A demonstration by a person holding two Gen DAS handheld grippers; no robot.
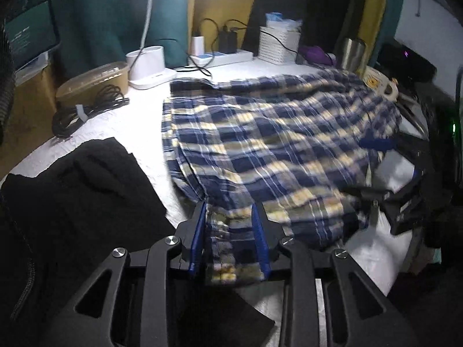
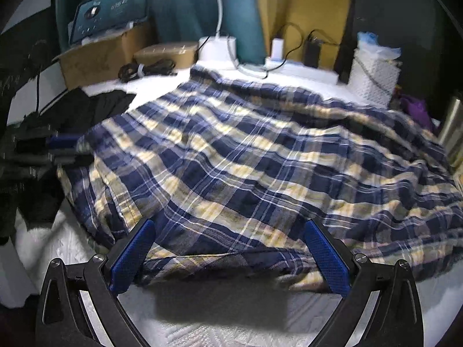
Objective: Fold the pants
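While motion blur is smearing both views, the left gripper [image 1: 230, 225] is clamping a bunched near edge of the plaid pants [image 1: 269, 141], which are lying spread across the white desk [image 1: 124, 121]. Dark clothing [image 1: 72, 188] at the near left is hiding that corner. Farther right, the right gripper [image 2: 230, 248] is standing wide apart, straddling the pants' near hem without pinching it.

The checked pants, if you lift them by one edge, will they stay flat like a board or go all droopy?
Probably droopy. The checked pants lie in soft wrinkles and folds on the white table, so the cloth looks thin and floppy. They likely weigh little. The edge bunched in the left gripper suggests it crumples easily.
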